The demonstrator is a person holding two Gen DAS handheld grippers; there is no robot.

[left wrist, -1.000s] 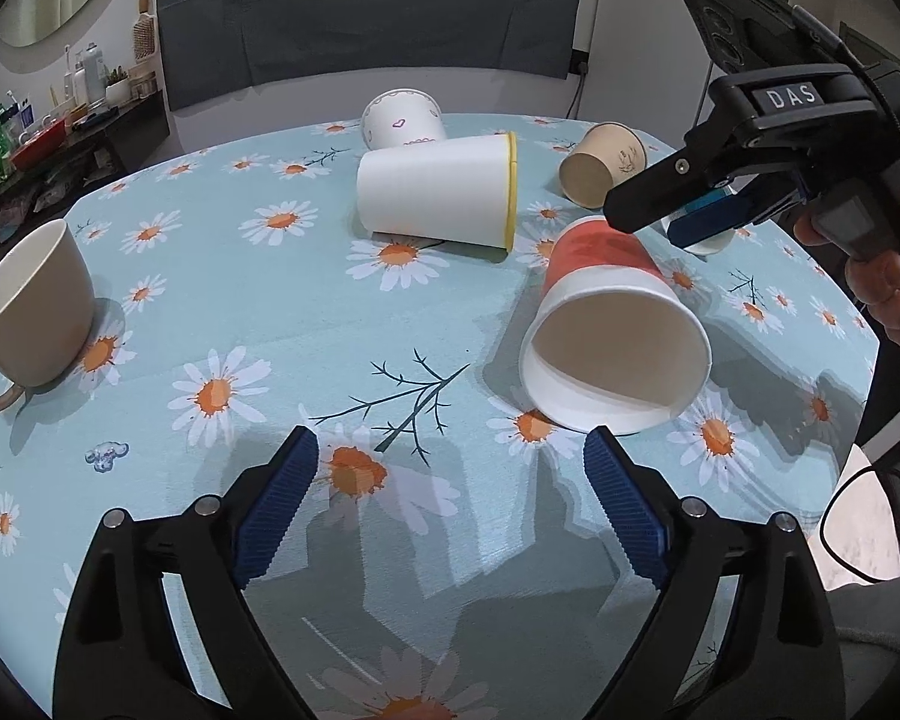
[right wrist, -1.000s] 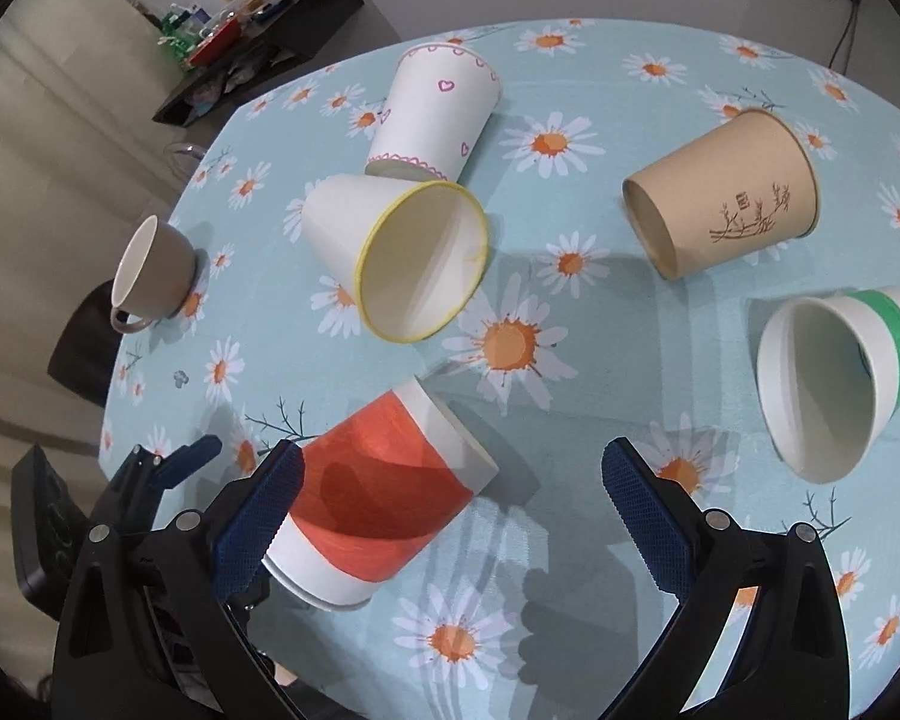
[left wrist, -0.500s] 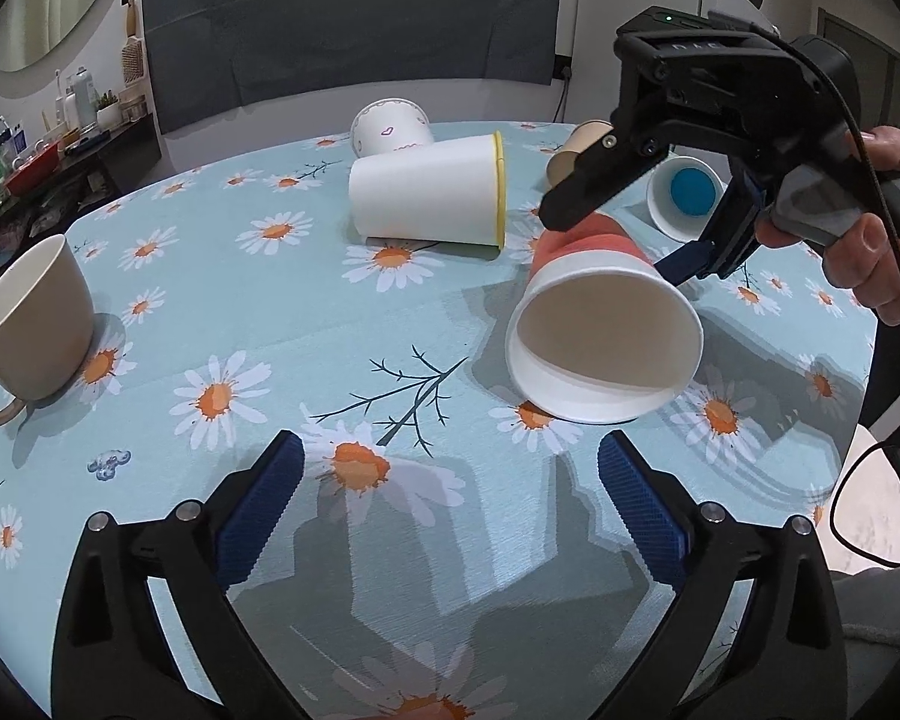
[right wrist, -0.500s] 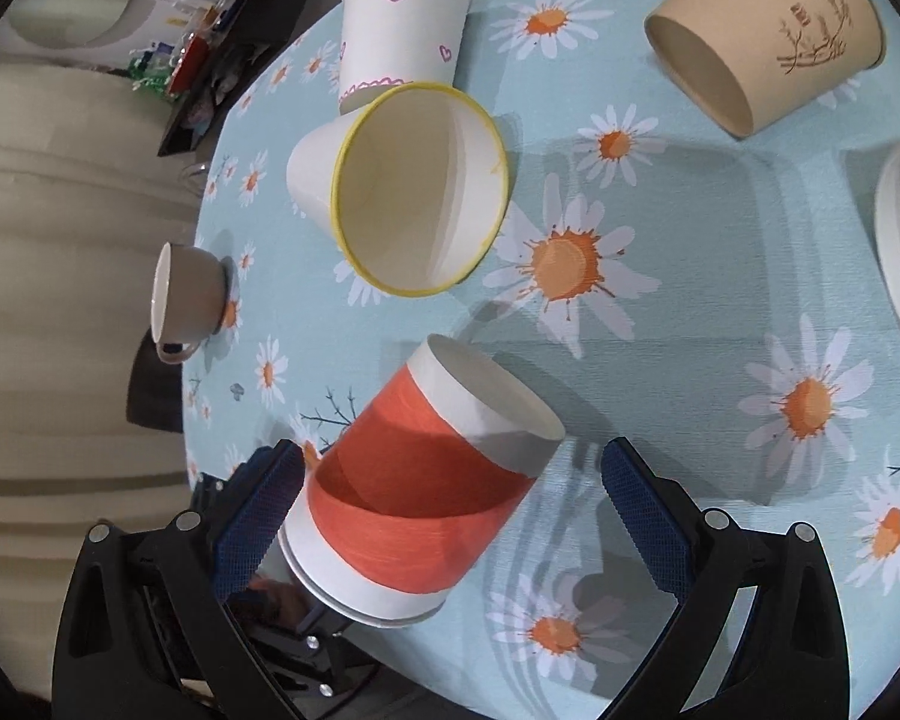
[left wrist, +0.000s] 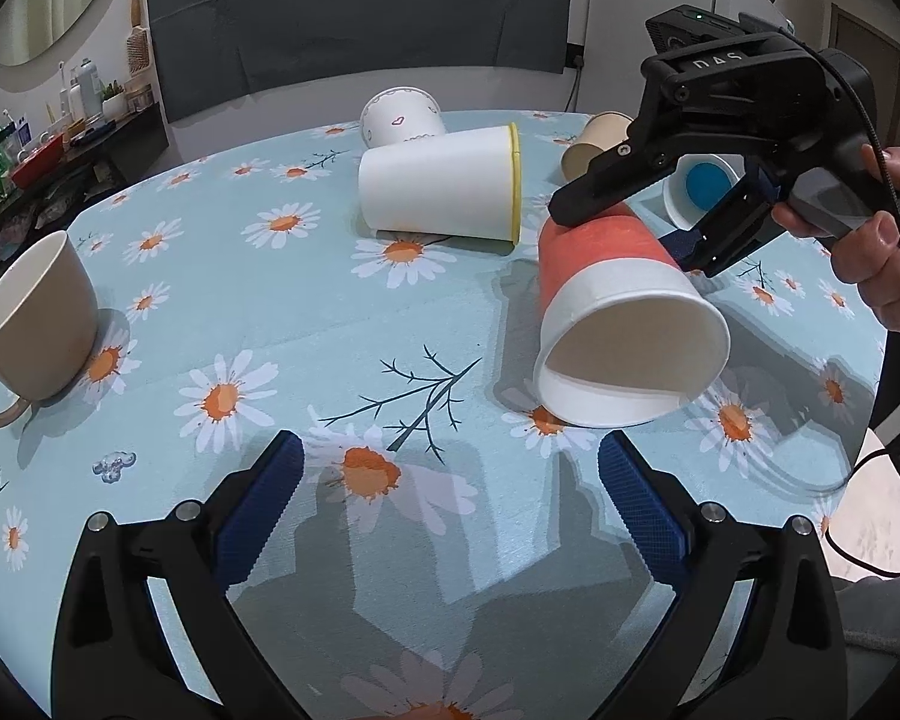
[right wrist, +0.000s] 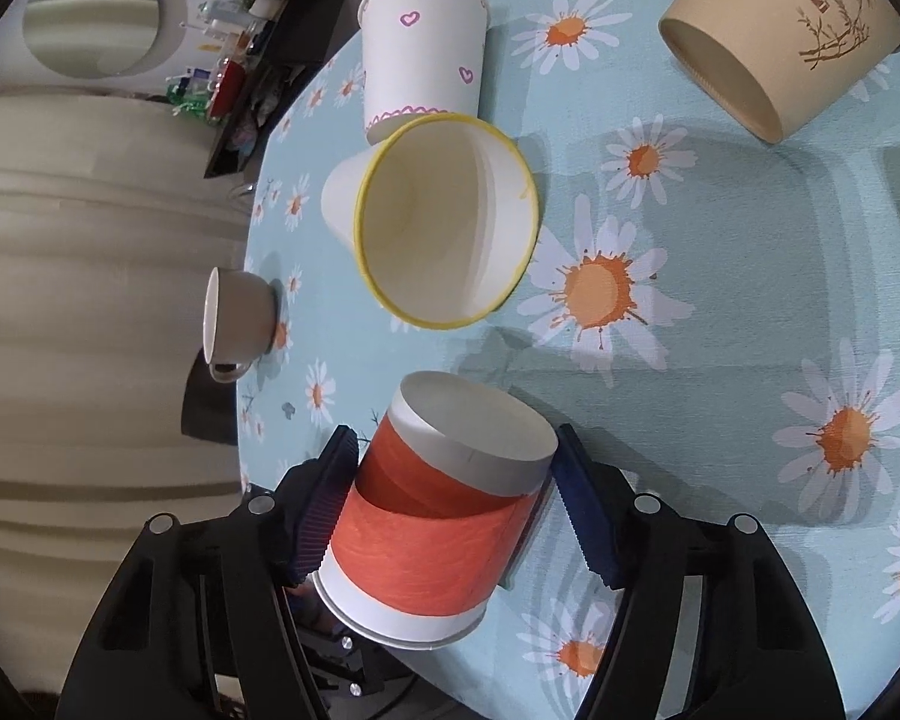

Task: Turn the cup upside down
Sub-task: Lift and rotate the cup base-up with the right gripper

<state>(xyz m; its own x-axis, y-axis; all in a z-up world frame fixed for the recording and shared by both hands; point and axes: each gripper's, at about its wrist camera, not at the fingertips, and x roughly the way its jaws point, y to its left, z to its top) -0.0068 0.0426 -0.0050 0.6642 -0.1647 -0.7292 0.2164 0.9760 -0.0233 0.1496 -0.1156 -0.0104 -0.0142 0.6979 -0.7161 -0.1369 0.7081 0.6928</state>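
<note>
A paper cup with an orange band (left wrist: 618, 324) lies on its side on the daisy tablecloth, mouth toward the left wrist camera. In the right wrist view the same cup (right wrist: 432, 522) sits between the blue pads, base end pointing away. My right gripper (right wrist: 456, 498) is shut on it, one pad on each side; it shows in the left wrist view (left wrist: 630, 216) above the cup's base end. My left gripper (left wrist: 444, 492) is open and empty, low over the cloth in front of the cup.
A white cup with a yellow rim (right wrist: 444, 222), a heart-print cup (right wrist: 420, 54), a brown cup (right wrist: 780, 42) and a cup with a blue inside bottom (left wrist: 705, 186) lie on their sides. A beige mug (left wrist: 36, 324) stands upright at the left. The table edge (right wrist: 252, 324) is near.
My right gripper came down over the orange-banded cup and its pads closed on the cup's sides. The cup's mouth end has tipped slightly. My left gripper stays open and barely moved.
</note>
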